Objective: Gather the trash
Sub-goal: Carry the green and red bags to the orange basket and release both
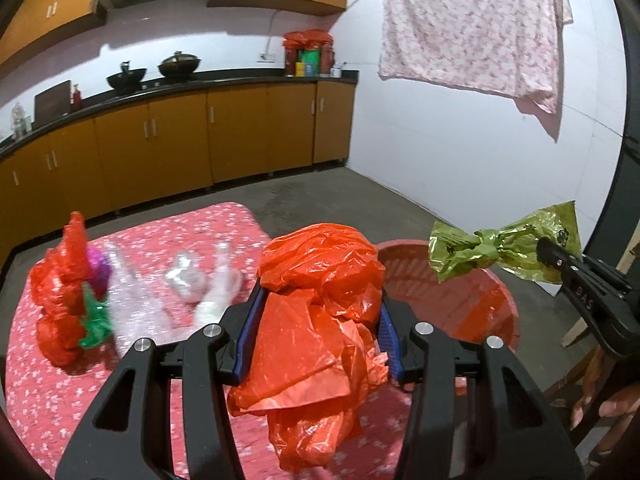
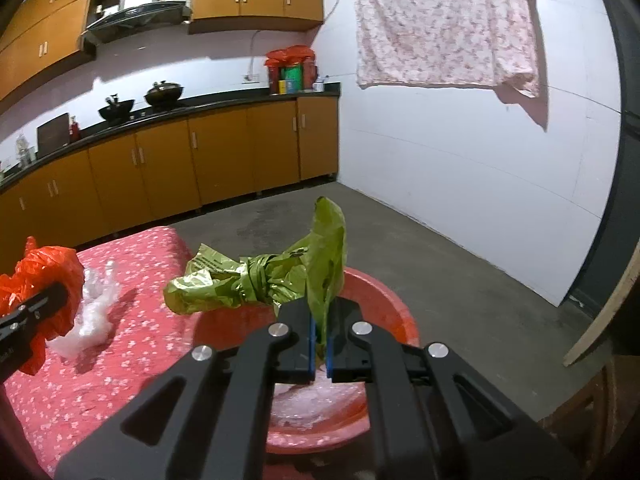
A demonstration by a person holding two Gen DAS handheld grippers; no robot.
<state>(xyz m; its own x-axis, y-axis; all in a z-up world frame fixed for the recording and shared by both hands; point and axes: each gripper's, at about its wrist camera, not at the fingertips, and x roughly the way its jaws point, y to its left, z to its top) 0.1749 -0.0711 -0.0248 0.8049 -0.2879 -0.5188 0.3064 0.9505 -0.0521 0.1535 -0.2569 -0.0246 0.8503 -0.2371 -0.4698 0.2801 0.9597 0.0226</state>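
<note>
My left gripper (image 1: 320, 320) clamps an orange plastic bag (image 1: 320, 300); my right gripper (image 2: 320, 340) pinches a green wrapper (image 2: 256, 280). Thin film may slip before the red basin (image 2: 384, 300) at 12 o'clock.

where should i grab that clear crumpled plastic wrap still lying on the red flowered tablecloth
Grip the clear crumpled plastic wrap at its raised, bunched middle, coming from above with jaws straddling the hump. It lies loose and low on the red flowered tablecloth, so a side approach would likely just push it along.
</note>
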